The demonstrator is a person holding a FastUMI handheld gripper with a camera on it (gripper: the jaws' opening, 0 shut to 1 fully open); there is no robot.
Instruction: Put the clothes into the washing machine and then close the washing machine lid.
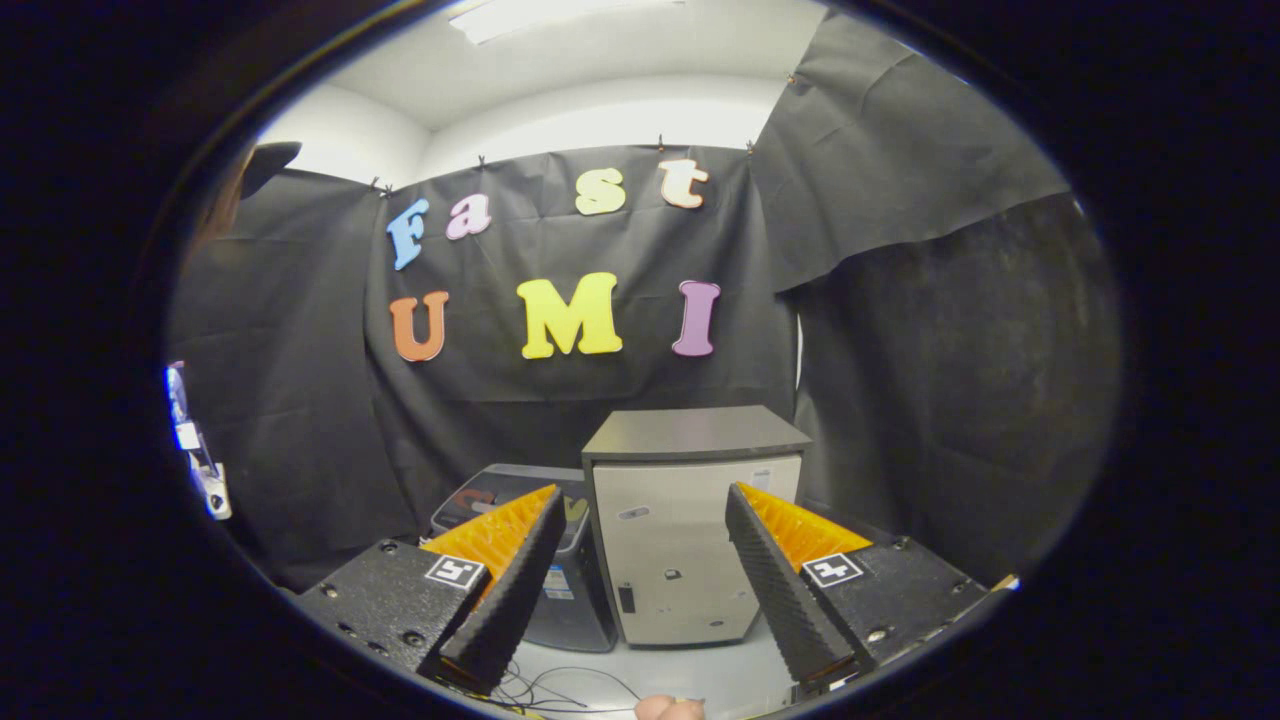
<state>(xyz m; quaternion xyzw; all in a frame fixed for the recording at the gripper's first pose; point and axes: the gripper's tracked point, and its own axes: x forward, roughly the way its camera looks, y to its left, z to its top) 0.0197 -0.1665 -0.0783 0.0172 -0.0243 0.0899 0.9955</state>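
My gripper (642,495) is open, its fingers spread wide with nothing between them. Beyond the left finger stands a small dark washing machine (575,590) with a see-through lid (500,485) lying flat on top; the finger hides much of it. Straight ahead of the gap between the fingers stands a pale box-like cabinet (690,550) with a dark top, right next to the machine. Both sit on a white table (700,675) well ahead of the fingertips.
Thin cables (560,690) lie on the table just below the fingers. Part of a person's hand (670,708) shows at the near edge. A device on a stand (195,450) is far to the left. Black cloth walls close in behind and on both sides.
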